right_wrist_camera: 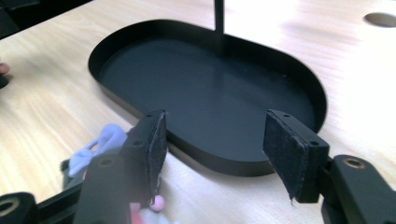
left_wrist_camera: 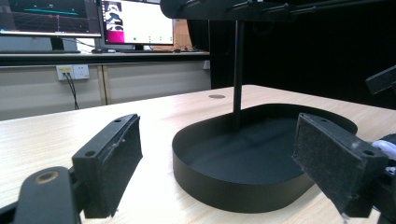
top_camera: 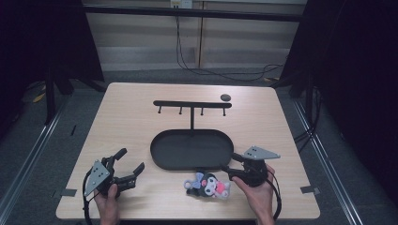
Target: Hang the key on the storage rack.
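Sitting in the middle of the table [top_camera: 141, 108] is a black oval tray [top_camera: 162, 157] with nothing in it, and a thin pole stands up from its back edge with a bar of small hooks [top_camera: 192, 104] on top. A little plush toy [top_camera: 209, 185] lies on the wood just in front of the tray. The right gripper [right_wrist_camera: 212, 140] is right beside the toy with its jaws apart and nothing between them. The left gripper [left_wrist_camera: 217, 154] is well away on the other side, jaws wide apart, holding nothing.
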Tool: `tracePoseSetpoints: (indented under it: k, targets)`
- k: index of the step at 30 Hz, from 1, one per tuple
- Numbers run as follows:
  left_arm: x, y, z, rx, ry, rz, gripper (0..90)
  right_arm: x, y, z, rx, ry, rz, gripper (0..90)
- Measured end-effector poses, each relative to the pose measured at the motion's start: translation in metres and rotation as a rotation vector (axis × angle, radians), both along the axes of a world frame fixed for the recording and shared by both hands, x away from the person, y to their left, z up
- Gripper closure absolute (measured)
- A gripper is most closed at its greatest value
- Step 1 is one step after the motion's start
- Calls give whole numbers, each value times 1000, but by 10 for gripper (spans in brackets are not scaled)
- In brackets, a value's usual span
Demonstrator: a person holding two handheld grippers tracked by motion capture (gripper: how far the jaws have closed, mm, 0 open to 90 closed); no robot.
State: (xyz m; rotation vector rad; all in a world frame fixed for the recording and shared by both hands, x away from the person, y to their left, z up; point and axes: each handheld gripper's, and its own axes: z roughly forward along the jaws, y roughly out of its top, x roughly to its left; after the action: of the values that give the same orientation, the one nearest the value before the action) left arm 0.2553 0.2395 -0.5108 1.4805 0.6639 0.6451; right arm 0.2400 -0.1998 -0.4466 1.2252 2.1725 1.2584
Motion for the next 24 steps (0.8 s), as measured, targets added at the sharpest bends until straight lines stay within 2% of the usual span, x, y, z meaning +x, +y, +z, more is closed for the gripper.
tracePoseSetpoints:
  k: [6, 9, 10, 14, 16, 19, 22, 24]
  targets:
    - [0, 0, 0, -8, 1, 0, 153, 7, 6, 10, -43, 47, 46, 381]
    - [0, 0, 0, -9, 1, 0, 153, 9, 8, 13, -57, 49, 54, 389]
    - [0, 0, 0, -8, 1, 0, 153, 10, 12, 17, -76, 32, 63, 423]
    - [0, 0, 0, -8, 1, 0, 152, 14, 19, 22, -83, 60, 112, 453]
    - [0, 0, 0, -8, 1, 0, 153, 15, 23, 25, -100, 67, 118, 466]
    - [0, 0, 0, -8, 1, 0, 152, 20, 29, 28, -125, 102, 150, 479]
    - [0, 0, 0, -9, 0, 0, 152, 27, 31, 32, -135, 130, 149, 478]
    - [0, 0, 0, -8, 0, 0, 153, 32, 35, 34, -146, 170, 182, 492]
